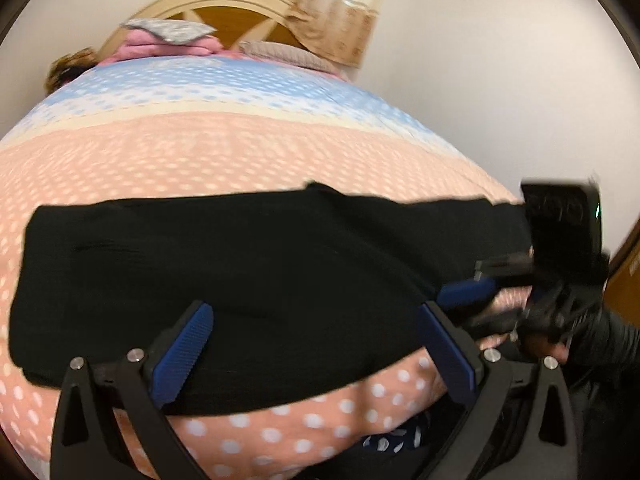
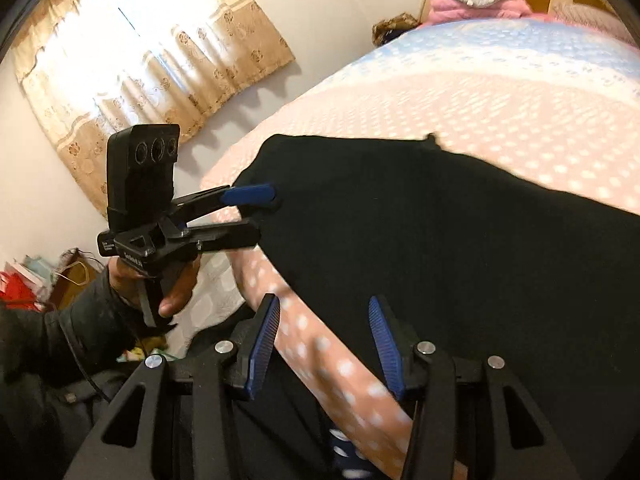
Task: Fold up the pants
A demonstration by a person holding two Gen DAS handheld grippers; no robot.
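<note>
Black pants [image 1: 224, 264] lie flat across the near part of a bed, folded into a wide band; they also fill the right wrist view [image 2: 440, 240]. My left gripper [image 1: 316, 320] is open, its blue pads over the pants' near edge. It shows in the right wrist view [image 2: 260, 204] at the pants' left end, jaws apart. My right gripper [image 2: 324, 312] is open at the bed's near edge beside the pants' hem. It shows in the left wrist view [image 1: 480, 284] at the pants' right end.
The bed has a pink and blue polka-dot cover [image 1: 240, 148]. Pillows and a pink blanket [image 1: 168, 40] lie by the wooden headboard [image 1: 224, 16]. A curtained window [image 2: 132, 60] is on the wall. Bags and clutter [image 2: 32, 280] sit on the floor.
</note>
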